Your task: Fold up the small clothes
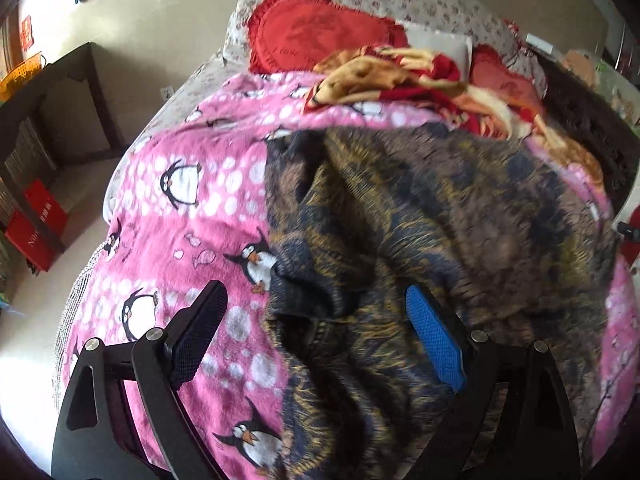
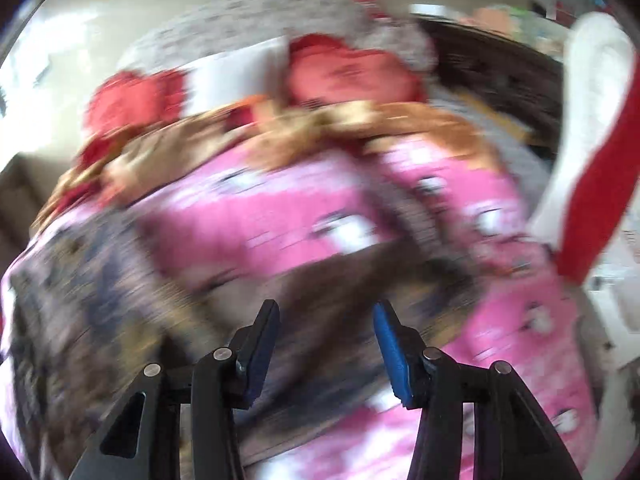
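A dark brown, navy and gold patterned garment (image 1: pixel 420 220) lies crumpled on a pink penguin blanket (image 1: pixel 180 200) on the bed. My left gripper (image 1: pixel 316 292) is open just above the garment's near left edge, its jaws straddling a fold, holding nothing. In the right wrist view, heavily blurred by motion, the same garment (image 2: pixel 100 280) spreads to the left and under my right gripper (image 2: pixel 326 308), which is open and empty over a brown strip of it. The pink blanket (image 2: pixel 280 208) shows beyond.
Red heart cushions (image 1: pixel 320 36), a white pillow (image 1: pixel 440 40) and a red-and-gold blanket (image 1: pixel 400 76) lie at the bed's far end. A dark cabinet (image 1: pixel 52 120) and red boxes (image 1: pixel 36 220) stand on the floor at left. A red-and-white cloth (image 2: pixel 592 140) hangs at right.
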Demonstrator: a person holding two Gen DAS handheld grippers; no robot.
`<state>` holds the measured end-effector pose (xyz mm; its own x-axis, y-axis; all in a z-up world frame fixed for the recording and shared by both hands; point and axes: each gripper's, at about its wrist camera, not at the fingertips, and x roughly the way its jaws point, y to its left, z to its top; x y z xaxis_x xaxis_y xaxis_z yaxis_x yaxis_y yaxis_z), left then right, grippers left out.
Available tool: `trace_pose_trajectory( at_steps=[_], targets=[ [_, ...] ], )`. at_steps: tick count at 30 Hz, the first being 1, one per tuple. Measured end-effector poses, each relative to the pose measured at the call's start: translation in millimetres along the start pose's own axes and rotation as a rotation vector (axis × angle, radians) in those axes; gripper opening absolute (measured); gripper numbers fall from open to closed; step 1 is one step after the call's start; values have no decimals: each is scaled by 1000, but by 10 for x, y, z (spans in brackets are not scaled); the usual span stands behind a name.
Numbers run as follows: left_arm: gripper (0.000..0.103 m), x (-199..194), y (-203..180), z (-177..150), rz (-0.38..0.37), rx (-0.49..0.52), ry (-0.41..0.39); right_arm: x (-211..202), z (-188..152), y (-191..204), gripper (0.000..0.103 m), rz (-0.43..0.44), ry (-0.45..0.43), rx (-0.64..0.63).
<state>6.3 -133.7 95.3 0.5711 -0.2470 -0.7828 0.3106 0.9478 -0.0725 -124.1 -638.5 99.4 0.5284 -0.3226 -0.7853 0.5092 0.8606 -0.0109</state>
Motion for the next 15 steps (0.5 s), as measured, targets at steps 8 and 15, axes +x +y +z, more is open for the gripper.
trace_pose_trajectory(
  at_steps=[8,15],
  targets=[
    [91,-29,-241,-8,-28,29,30,718,564,-522,50,-108,49,9],
    [91,170,-416,-35,-7,56,56,1070,627,-567,50,-149,64,37]
  ],
)
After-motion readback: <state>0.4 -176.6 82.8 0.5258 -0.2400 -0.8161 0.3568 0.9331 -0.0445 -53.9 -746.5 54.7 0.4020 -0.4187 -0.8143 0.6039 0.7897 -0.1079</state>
